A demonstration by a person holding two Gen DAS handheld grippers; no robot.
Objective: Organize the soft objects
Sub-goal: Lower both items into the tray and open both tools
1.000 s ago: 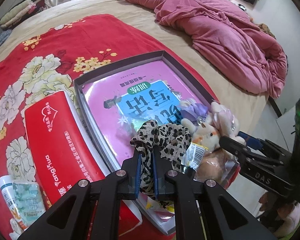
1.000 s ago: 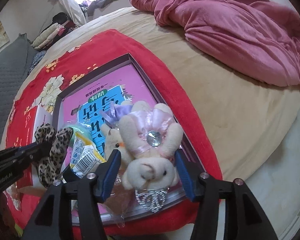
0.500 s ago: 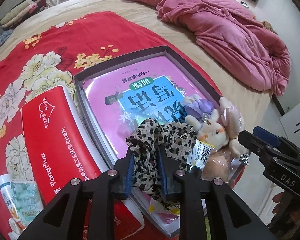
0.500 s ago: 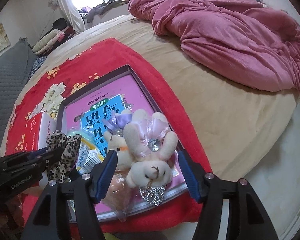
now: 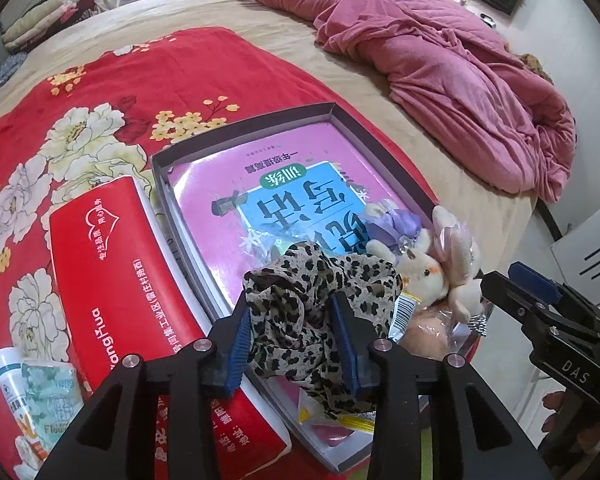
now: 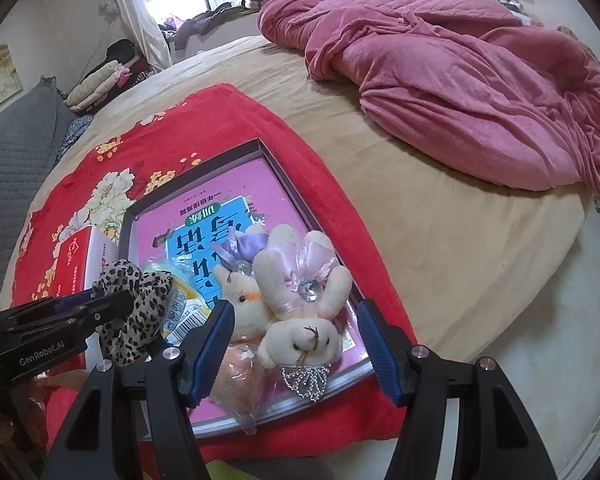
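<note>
Leopard-print cloth lies between the opening left gripper.

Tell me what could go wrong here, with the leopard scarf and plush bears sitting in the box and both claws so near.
1. The left claw has just been opening, yet the leopard scarf lies bunched between its fingers; pulling away may drag it out of the box.
2. The plush bears sit at the box's near corner by the bed edge, between the right claw's open fingers; a nudge could tip them off.
</note>
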